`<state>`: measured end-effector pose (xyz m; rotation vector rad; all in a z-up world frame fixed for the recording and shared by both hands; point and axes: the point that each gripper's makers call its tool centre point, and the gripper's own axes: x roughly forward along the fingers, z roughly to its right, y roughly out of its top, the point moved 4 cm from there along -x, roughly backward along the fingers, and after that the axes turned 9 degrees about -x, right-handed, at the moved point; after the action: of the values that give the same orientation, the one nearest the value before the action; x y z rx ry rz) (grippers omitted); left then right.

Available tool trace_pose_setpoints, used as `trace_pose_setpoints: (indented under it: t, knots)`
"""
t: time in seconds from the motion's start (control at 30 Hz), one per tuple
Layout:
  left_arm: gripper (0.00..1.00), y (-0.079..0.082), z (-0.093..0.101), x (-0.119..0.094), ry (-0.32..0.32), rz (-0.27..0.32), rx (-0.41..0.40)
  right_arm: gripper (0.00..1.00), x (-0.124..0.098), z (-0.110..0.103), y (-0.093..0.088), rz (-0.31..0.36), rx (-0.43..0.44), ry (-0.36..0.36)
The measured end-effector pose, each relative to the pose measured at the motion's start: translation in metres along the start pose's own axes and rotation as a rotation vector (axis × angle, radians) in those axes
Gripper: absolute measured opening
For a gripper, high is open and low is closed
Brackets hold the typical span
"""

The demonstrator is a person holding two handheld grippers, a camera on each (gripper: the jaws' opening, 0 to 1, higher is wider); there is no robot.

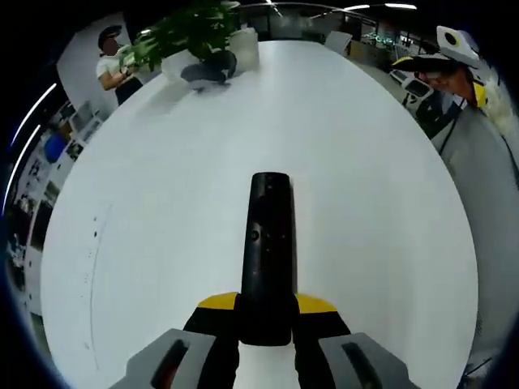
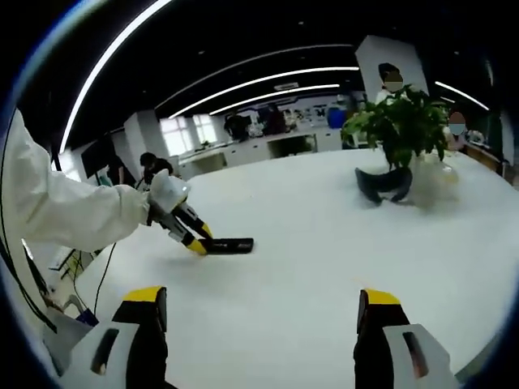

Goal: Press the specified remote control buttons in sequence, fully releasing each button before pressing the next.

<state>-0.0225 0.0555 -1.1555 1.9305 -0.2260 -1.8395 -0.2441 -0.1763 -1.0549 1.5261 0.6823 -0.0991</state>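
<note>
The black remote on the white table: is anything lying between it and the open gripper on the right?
Nothing visible does. The slim black remote control, clamped by the left gripper, lies on the white table; bare tabletop runs from it to the right gripper.

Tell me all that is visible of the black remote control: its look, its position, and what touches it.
The remote control is a long, narrow black bar with a matte, plastic-looking surface and one small round button near its middle. It lies flat on the white table, pointing away from the left gripper, whose yellow-tipped jaws close on its near end. In the right gripper view the remote control appears small, still flat on the table, with the left gripper at one end.
</note>
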Motion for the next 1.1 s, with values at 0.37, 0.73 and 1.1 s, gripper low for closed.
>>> trace_pose_setpoints:
  t: [0.37, 0.73, 1.1]
  knots:
    - [0.27, -0.001, -0.005, 0.003, -0.038, -0.052, -0.022, 0.98, 0.000, -0.001, 0.001, 0.003, 0.001, 0.005]
    - [0.63, -0.005, -0.025, -0.015, 0.302, 0.042, -0.178, 0.98, -0.002, -0.008, 0.008, 0.025, -0.016, 0.022]
    - [0.77, -0.009, 0.012, -0.058, 0.404, 0.310, -0.438, 0.99, 0.007, -0.022, 0.005, 0.001, -0.048, 0.076]
